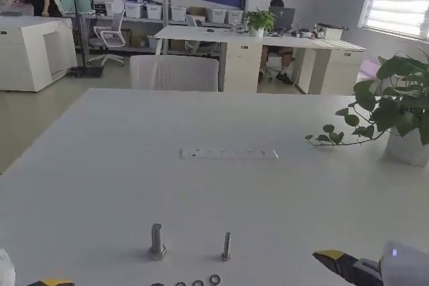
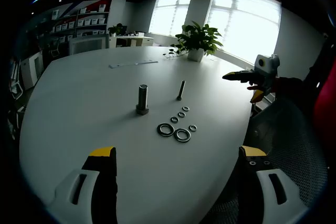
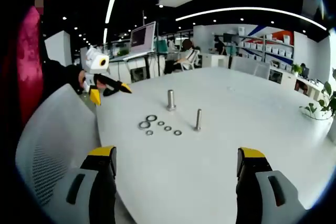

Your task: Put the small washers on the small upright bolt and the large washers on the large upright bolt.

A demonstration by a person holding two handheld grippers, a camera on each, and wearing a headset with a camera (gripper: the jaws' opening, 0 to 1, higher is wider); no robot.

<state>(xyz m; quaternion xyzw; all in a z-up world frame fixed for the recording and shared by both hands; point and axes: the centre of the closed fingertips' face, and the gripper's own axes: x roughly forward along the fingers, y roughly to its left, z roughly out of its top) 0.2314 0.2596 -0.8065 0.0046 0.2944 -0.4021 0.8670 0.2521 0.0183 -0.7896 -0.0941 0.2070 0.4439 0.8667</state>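
White counter (image 1: pixel 201 192) in a bright open office, with shelves of bins and desks behind it. Near the counter's front edge the large bolt (image 1: pixel 157 242) stands upright on its head. The small bolt (image 1: pixel 226 246) stands upright to the right of the large bolt, apart from it. Nearer to me than the large bolt and slightly to its right, two large washers (image 2: pixel 166 129) and four small washers (image 2: pixel 181 114) lie flat in a loose cluster. My left fingers (image 2: pixel 101 153) are spread wide and hold nothing, to the left of the large bolt and nearer to me. My right fingers (image 3: pixel 102 153) are also spread wide and empty, well to the right of the large bolt. A power strip (image 1: pixel 228 154) lies beyond the large bolt, and a potted plant (image 1: pixel 395 108) stands far to its right.
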